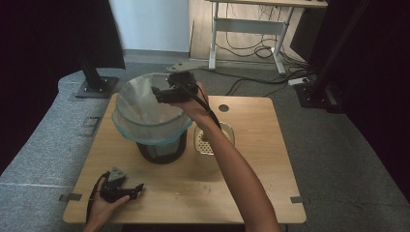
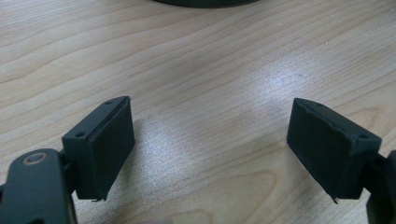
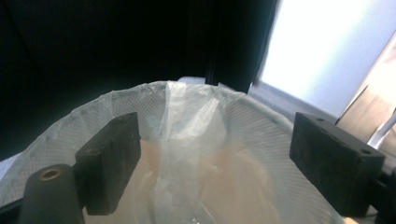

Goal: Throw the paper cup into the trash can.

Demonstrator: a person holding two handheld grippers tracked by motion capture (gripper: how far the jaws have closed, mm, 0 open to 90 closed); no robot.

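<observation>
A black mesh bin (image 1: 162, 150) lined with a pale translucent bag (image 1: 145, 108) stands at the middle left of the wooden table (image 1: 251, 169). My right gripper (image 1: 162, 93) hovers over the bag's right rim, held in a hand. In the right gripper view its jaws stand wide apart with nothing between them, and the bag's thin plastic (image 3: 196, 140) lies beyond. My left gripper (image 1: 130, 189) rests low at the table's front left. Its jaws are spread over bare wood (image 2: 205, 93) and hold nothing.
A small pale container (image 1: 205, 142) with a perforated inside sits just right of the bin, partly behind the forearm. A round cable hole (image 1: 223, 108) marks the table's back. A black stand base (image 1: 96, 87) is on the floor at left, and a desk frame (image 1: 246, 29) with cables stands beyond.
</observation>
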